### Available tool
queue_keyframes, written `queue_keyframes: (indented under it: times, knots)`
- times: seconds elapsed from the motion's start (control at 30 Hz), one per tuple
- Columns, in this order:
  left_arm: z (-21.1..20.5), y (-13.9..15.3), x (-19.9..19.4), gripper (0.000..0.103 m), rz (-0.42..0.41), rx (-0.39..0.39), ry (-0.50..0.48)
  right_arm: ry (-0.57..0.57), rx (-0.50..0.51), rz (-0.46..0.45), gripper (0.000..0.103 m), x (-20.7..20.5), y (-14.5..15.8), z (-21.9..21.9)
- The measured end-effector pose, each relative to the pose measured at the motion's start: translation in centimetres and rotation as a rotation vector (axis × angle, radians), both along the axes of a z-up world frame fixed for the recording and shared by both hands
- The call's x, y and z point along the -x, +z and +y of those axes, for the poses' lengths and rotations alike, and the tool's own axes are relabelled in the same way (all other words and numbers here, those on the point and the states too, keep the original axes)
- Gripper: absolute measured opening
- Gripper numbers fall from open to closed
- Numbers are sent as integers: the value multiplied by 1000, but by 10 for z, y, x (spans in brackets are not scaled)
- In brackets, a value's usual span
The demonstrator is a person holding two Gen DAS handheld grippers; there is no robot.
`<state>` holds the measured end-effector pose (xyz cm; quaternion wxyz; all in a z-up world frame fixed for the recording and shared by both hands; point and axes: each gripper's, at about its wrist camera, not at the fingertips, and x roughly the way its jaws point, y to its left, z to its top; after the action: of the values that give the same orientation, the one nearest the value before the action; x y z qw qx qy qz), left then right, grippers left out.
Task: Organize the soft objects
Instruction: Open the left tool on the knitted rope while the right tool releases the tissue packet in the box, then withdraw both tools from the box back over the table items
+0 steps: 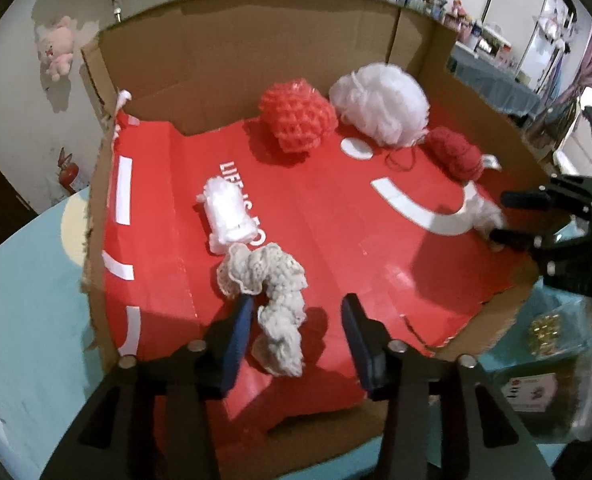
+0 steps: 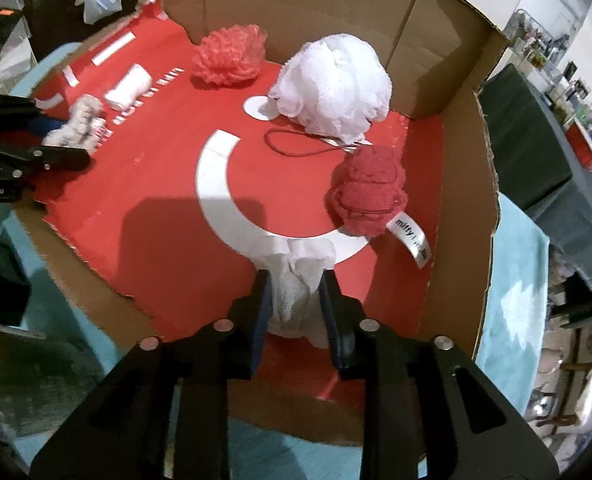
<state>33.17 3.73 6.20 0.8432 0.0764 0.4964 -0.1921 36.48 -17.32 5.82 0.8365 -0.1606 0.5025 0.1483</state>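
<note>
We see R gripper [image 2: 294, 286] jaws apart astride white gauze wad [image 2: 300, 296] on red sheet [image 2: 168, 208]; dk red cloth [image 2: 369, 192] beside; white pouf [image 2: 335, 84] behind.

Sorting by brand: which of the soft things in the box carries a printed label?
The dark red knitted piece by the box's right wall: a white tag reading "miffy" hangs from it. None of the others shows a label.

A white tag [image 2: 412, 243] on the dark-red plush [image 2: 368, 192] reads "miffy" — the red sheet [image 1: 335, 216] shows "LIFE IS".
</note>
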Motion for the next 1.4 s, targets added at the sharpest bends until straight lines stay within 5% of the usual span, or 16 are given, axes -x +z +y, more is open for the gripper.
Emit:
queue_keyframes:
  times: [0.03,0.13,0.6,0.97,1.4]
  knots:
    - [2,4,2,56,-10,12,5,-4,-3,-6,48,1,2,0]
    - [6,19,12,64,-52,39,20,9,-34,-34,65,10,14,3]
    - [-1,102,115,102,-393,108,81,-77,-125,-266,78,83,103,-8]
    - [3,124,205,103,-581,217,167,-96,-211,-490,89,203,143,-1]
    - [-5,98,275,103,-667,219,215,-178,-259,-632,94,292,121,2]
